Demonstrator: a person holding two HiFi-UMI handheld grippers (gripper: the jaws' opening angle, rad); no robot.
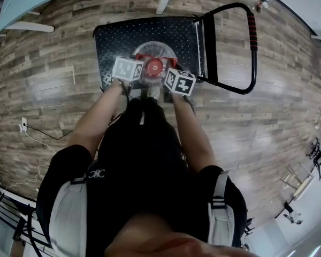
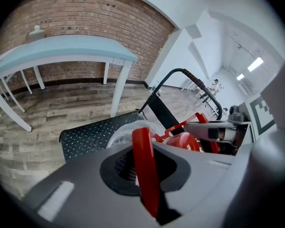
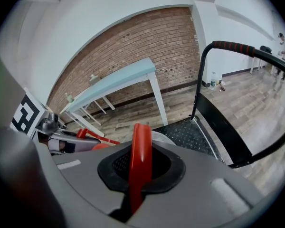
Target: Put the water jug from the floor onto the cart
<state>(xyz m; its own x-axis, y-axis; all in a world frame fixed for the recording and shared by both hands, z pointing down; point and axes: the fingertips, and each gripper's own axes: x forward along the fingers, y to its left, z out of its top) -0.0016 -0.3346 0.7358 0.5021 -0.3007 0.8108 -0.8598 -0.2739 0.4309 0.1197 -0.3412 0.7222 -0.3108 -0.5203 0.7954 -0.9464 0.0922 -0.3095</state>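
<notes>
The water jug (image 1: pixel 155 52), clear with a red cap (image 1: pixel 155 66) and a red carry frame, sits over the black checker-plate deck of the cart (image 1: pixel 123 39); I cannot tell whether it rests on the deck. My left gripper (image 1: pixel 141 75) holds the frame's left side and my right gripper (image 1: pixel 166 76) its right side. In the left gripper view a red handle strap (image 2: pixel 143 160) sits squeezed in the left gripper (image 2: pixel 145 175), with the jug's shoulder (image 2: pixel 126 129) beyond. In the right gripper view the other red strap (image 3: pixel 140 151) sits pinched in the right gripper (image 3: pixel 139 172).
The cart's black push handle with red grips (image 1: pixel 251 33) rises at the right of the deck. A light blue table (image 2: pixel 61 51) stands before a brick wall. A cable (image 1: pixel 37 135) lies on the wood floor at left. A small bottle (image 3: pixel 213 80) stands by the wall.
</notes>
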